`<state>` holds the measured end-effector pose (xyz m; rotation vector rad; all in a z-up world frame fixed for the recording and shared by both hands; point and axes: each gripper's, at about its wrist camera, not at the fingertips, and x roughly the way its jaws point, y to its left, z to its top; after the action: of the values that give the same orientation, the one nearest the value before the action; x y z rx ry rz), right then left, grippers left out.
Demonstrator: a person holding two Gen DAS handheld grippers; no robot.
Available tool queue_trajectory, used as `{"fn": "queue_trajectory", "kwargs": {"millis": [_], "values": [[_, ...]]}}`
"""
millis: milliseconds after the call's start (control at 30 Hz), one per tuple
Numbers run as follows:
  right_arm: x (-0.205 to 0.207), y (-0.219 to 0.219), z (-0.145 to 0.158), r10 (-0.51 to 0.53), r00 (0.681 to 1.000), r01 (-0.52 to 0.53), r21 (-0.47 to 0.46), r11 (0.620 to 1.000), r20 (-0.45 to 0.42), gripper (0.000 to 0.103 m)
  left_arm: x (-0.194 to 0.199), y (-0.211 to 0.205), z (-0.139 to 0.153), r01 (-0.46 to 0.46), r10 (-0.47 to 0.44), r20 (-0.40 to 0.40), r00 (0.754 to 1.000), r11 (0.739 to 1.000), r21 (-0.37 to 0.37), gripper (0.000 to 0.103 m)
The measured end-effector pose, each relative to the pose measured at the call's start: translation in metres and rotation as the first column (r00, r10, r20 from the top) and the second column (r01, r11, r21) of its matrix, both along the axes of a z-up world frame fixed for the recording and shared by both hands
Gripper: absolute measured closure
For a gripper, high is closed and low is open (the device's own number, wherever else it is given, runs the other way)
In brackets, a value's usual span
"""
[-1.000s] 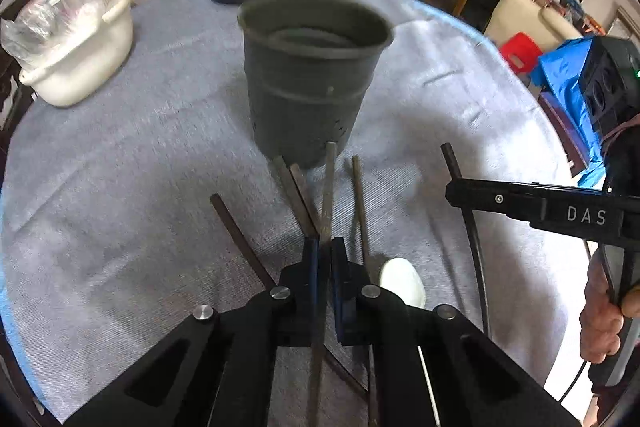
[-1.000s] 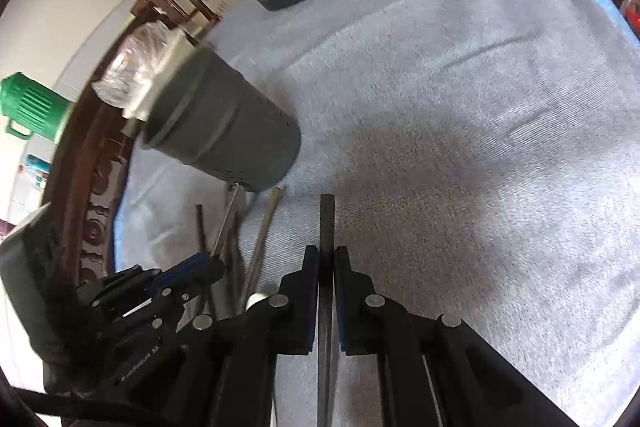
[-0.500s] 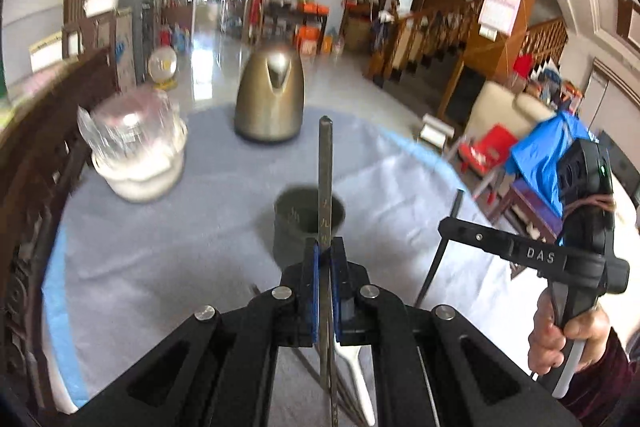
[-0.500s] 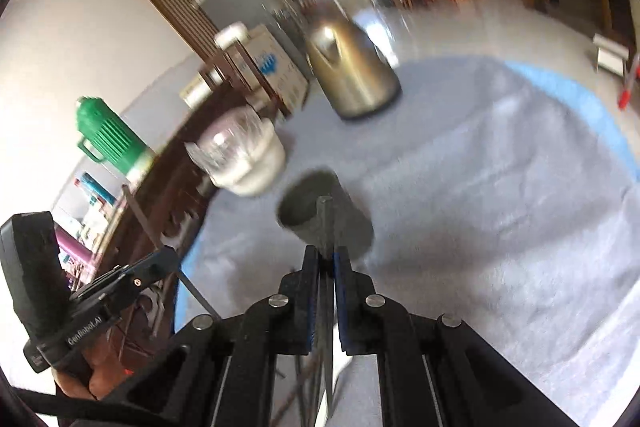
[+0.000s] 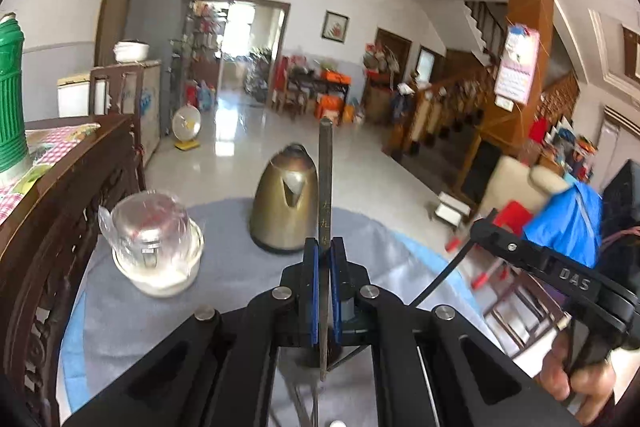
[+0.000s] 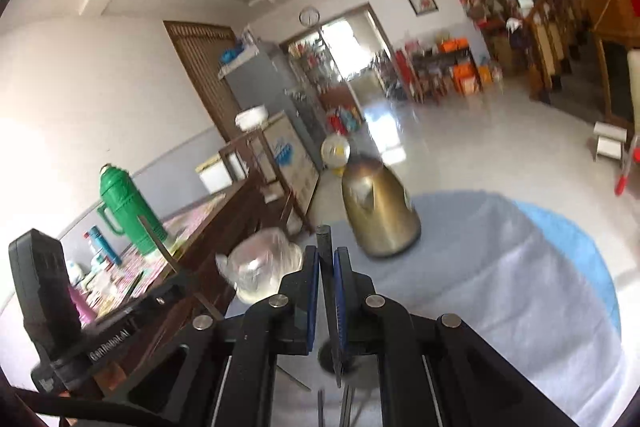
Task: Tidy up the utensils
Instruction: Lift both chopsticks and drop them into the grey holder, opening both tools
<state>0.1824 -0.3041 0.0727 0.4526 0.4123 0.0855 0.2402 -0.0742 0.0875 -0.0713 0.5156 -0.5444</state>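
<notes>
My left gripper (image 5: 324, 247) is shut on a dark chopstick (image 5: 325, 179) that stands upright, its top end well above the jaws. My right gripper (image 6: 326, 255) is shut on another dark chopstick (image 6: 324, 239), also upright. The right gripper with its chopstick (image 5: 448, 271) shows at the right of the left wrist view; the left gripper with its chopstick (image 6: 160, 247) shows at the left of the right wrist view. The dark utensil cup (image 6: 332, 359) is mostly hidden below the right gripper's jaws. Loose chopsticks (image 6: 344, 403) lie on the cloth below.
A brass kettle (image 5: 286, 211) stands at the back of the round table with its grey-blue cloth (image 5: 152, 315). A white pot under clear plastic (image 5: 154, 251) stands at the left. A dark wooden chair back (image 5: 60, 227) borders the table's left side.
Both grippers have lifted and tilted up with their chopsticks, from low over the table to upright. The cup has dropped out of view beneath the jaws.
</notes>
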Motion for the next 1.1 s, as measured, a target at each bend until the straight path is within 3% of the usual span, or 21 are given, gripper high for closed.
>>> {"fn": "queue_trajectory", "kwargs": {"millis": [200,400,467,500,533,600,667,700,767,900,967,1033,1100], "values": [[0.041,0.020,-0.013,-0.019,0.999,0.016,-0.096,0.995,-0.028,0.095,0.026,-0.014,-0.042,-0.054,0.054,-0.004,0.999,0.998,0.007,0.097],[0.056,0.016,-0.054,0.033,0.987,-0.039,-0.036,0.999,-0.160,0.092,0.040,-0.017,-0.092,-0.053,0.067,-0.125,0.990,0.993,0.108,0.097],[0.058,0.009,-0.064,0.064,0.978,-0.060,0.025,0.998,-0.199,0.084,0.037,-0.011,-0.100,-0.054,0.073,-0.162,0.984,0.991,0.119,0.097],[0.056,0.004,-0.068,0.080,0.973,-0.068,0.066,0.996,-0.217,0.070,0.034,-0.006,-0.103,-0.058,0.079,-0.174,0.982,0.991,0.123,0.096],[0.051,0.001,-0.073,0.084,0.972,-0.065,0.093,0.994,-0.218,0.049,0.028,0.000,-0.103,-0.060,0.083,-0.180,0.980,0.990,0.129,0.094],[0.033,-0.005,-0.080,0.087,0.978,-0.063,0.127,0.990,-0.190,0.028,0.011,0.013,-0.099,-0.058,0.081,-0.175,0.981,0.990,0.131,0.075],[0.010,-0.011,-0.085,0.071,0.984,-0.049,0.136,0.989,-0.162,0.028,-0.009,0.028,-0.095,-0.078,0.099,-0.141,0.985,0.986,0.147,0.057],[-0.004,-0.015,-0.090,0.070,0.985,-0.046,0.149,0.988,-0.157,0.028,-0.023,0.030,-0.092,-0.088,0.108,-0.124,0.986,0.984,0.152,0.053],[-0.025,-0.019,-0.102,0.092,0.983,-0.061,0.193,0.979,-0.159,0.028,-0.043,0.043,-0.096,-0.100,0.119,-0.110,0.987,0.982,0.161,0.051],[-0.060,-0.015,-0.140,0.144,0.964,-0.092,0.231,0.969,-0.223,0.030,-0.078,0.063,-0.132,-0.112,0.152,-0.179,0.972,0.970,0.215,0.050],[-0.064,-0.008,-0.159,0.171,0.949,-0.105,0.247,0.963,-0.264,0.037,-0.092,0.067,-0.150,-0.106,0.158,-0.221,0.962,0.968,0.229,0.050],[-0.062,0.003,-0.184,0.207,0.920,-0.121,0.262,0.958,-0.333,0.058,-0.107,0.070,-0.169,-0.096,0.159,-0.266,0.951,0.967,0.234,0.051],[-0.056,0.015,-0.210,0.258,0.882,-0.147,0.291,0.945,-0.394,0.064,-0.122,0.074,-0.187,-0.095,0.166,-0.307,0.937,0.968,0.233,0.051]]}}
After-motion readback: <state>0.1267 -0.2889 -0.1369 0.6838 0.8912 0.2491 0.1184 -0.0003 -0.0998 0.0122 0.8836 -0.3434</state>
